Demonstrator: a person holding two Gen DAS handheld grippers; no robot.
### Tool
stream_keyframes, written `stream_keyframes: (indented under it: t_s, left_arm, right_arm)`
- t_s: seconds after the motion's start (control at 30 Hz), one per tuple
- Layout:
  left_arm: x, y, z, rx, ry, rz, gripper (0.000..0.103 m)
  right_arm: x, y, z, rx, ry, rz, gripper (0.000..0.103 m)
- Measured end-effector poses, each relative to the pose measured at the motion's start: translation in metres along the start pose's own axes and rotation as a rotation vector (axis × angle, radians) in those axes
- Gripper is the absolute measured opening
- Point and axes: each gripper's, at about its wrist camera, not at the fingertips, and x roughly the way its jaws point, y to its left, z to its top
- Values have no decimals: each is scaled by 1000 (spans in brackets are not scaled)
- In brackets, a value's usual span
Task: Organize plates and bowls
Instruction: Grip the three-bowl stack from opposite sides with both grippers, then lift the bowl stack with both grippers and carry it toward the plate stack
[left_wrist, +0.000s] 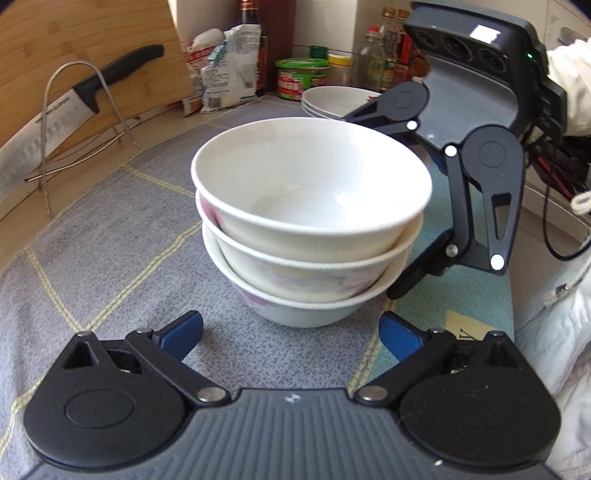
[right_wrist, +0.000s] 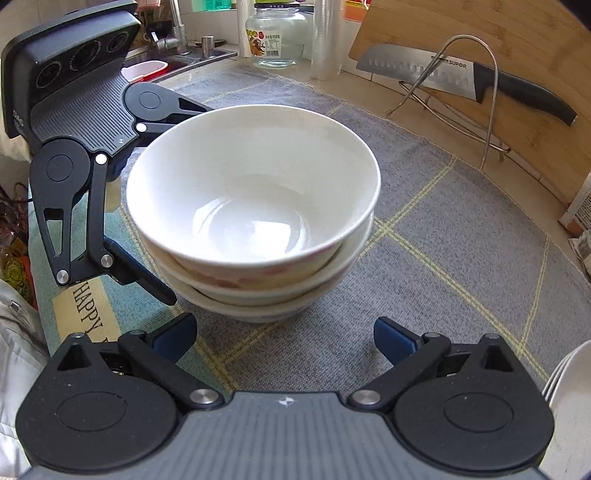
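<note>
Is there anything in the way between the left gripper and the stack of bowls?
Nothing visible. The left gripper is open, and only bare grey mat lies between its blue fingertips and the stack of bowls. The right gripper faces the stack from another side.

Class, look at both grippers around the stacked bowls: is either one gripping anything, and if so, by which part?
Nothing is held. The left gripper and right gripper both stand open, short of the bowl stack, touching none of it.
</note>
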Motion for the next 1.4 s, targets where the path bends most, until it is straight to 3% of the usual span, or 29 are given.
stream_keyframes:
  t_s: [0.1, 0.4, 0.83, 1.4]
  left_arm:
    - [1, 7, 5, 51, 11, -74, 94]
    - [8, 15, 18, 111, 23, -120, 91]
    - [15, 21, 23, 129, 66, -163, 87]
    - [17, 22, 21, 157, 67, -179, 85]
  right_arm:
    - [1, -1, 7, -37, 4, 29, 103]
    - [8, -4, 20, -137, 12, 94, 100]
    - [12, -7, 26, -189, 32, 173, 88]
    - [10, -4, 26, -191, 42, 162, 88]
